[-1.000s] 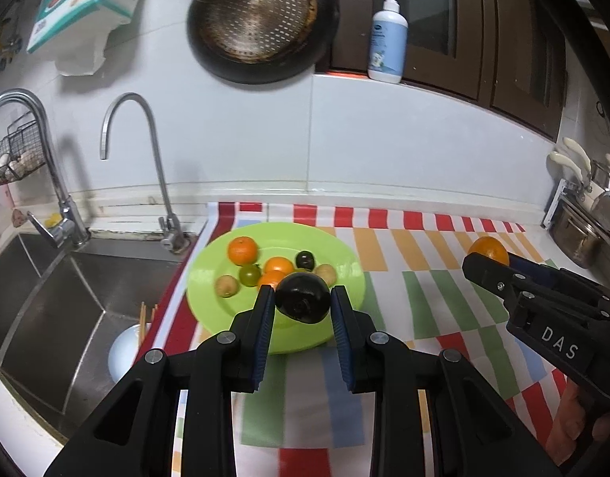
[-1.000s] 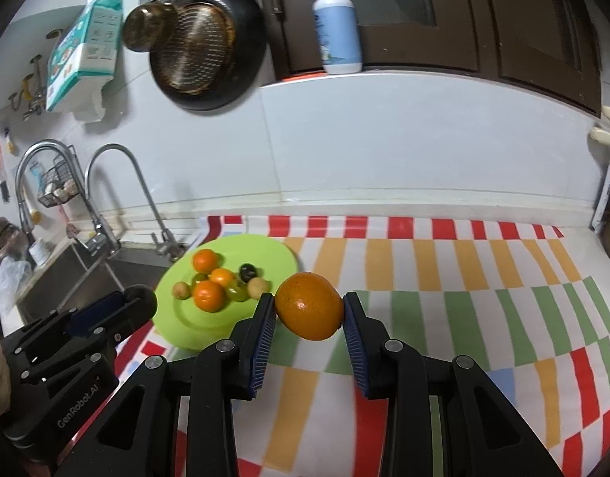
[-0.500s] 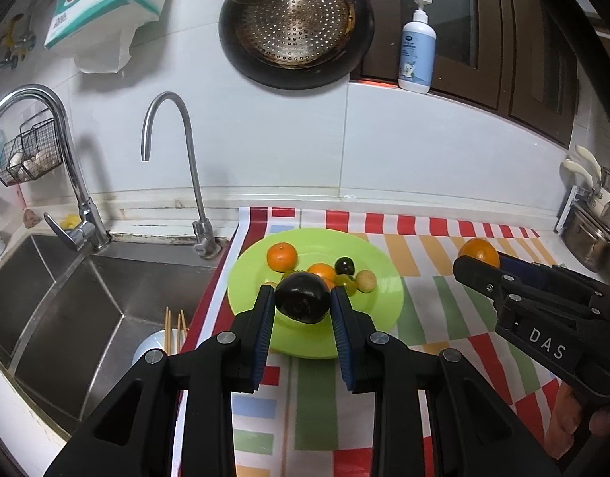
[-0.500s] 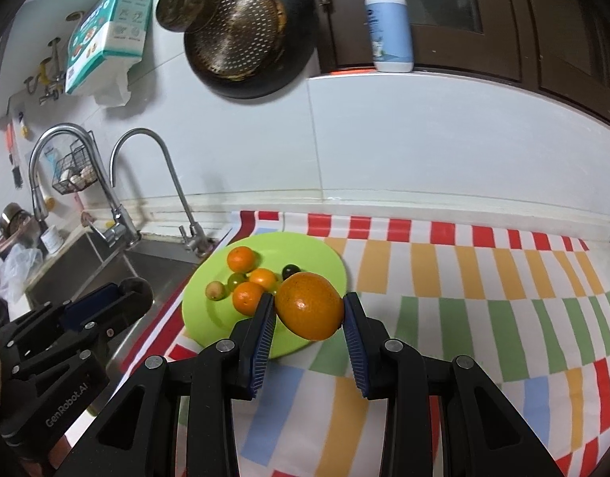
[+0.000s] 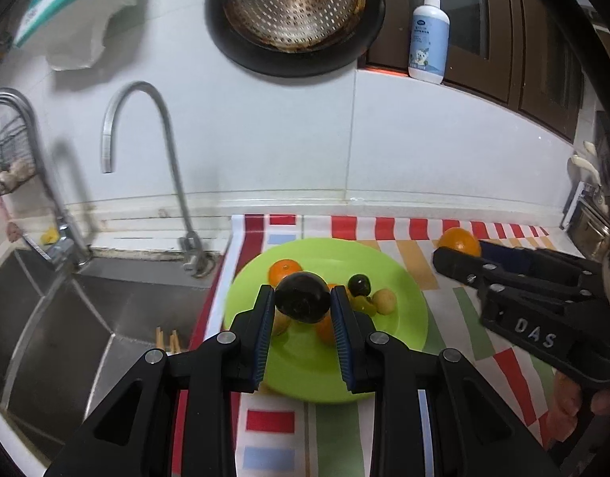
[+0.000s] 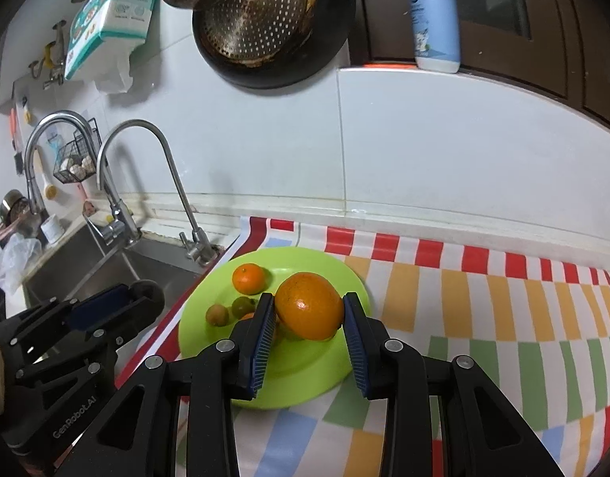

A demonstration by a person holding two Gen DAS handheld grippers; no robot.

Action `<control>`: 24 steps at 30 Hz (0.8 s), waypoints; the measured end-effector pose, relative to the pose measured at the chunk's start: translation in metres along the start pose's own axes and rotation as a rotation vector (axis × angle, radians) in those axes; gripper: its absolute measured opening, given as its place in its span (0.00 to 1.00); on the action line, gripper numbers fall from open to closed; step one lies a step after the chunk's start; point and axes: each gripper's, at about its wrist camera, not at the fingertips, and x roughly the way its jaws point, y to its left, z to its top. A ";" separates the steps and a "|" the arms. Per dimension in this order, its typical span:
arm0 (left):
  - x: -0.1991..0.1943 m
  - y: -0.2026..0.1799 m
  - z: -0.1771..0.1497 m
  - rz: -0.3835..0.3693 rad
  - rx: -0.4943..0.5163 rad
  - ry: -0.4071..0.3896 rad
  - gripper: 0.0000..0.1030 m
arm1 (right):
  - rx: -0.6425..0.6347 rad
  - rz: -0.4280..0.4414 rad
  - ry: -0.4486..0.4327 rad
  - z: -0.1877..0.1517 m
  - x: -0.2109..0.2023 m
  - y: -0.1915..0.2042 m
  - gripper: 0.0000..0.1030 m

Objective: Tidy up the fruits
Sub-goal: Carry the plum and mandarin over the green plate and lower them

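Dark plum in left claw, orange in right claw (both above green plate).

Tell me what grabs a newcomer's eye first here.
The bright green plate on the striped cloth beside the sink, holding small fruits. Above it, the right gripper pinches a large orange and the left gripper a dark round fruit.

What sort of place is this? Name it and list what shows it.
A home kitchen, most likely. A steel sink with two curved faucets sits left of the counter, a perforated pan hangs on the white wall, and a green plate of fruit rests on a striped mat.
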 end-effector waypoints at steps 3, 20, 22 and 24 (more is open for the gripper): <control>0.017 0.001 0.006 -0.041 0.016 0.007 0.28 | 0.006 0.002 0.023 0.001 0.015 -0.005 0.34; 0.119 -0.005 0.023 -0.115 0.140 0.108 0.28 | -0.057 0.012 0.120 0.001 0.091 -0.022 0.35; 0.127 -0.006 0.023 -0.118 0.146 0.114 0.28 | -0.058 0.017 0.128 0.001 0.098 -0.022 0.35; 0.132 -0.005 0.023 -0.121 0.150 0.125 0.28 | -0.056 0.019 0.137 0.000 0.103 -0.023 0.35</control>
